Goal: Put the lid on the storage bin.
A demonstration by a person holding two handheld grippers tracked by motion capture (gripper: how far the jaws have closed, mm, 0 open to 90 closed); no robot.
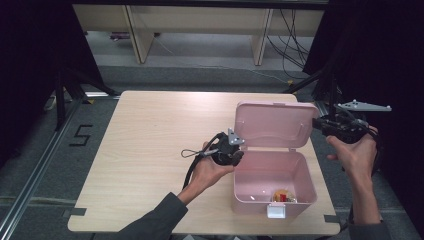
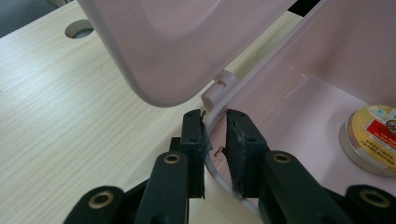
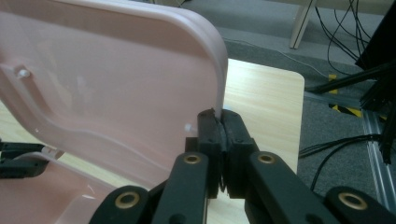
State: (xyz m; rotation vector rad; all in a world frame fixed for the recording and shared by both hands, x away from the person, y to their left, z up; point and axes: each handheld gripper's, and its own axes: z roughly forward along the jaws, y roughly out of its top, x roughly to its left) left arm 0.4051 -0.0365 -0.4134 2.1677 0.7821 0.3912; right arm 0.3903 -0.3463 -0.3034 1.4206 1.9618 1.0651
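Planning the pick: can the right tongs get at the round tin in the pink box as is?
Probably not yet. The right tongs are shut on the lid edge, and the left tongs are clamped on the box wall. The tin lies uncovered below.

In the high view the small round tin (image 1: 283, 195) in the pink box (image 1: 274, 176) is too small to read (its label is a blur), and the left gripper view cuts the tin off at the right edge.
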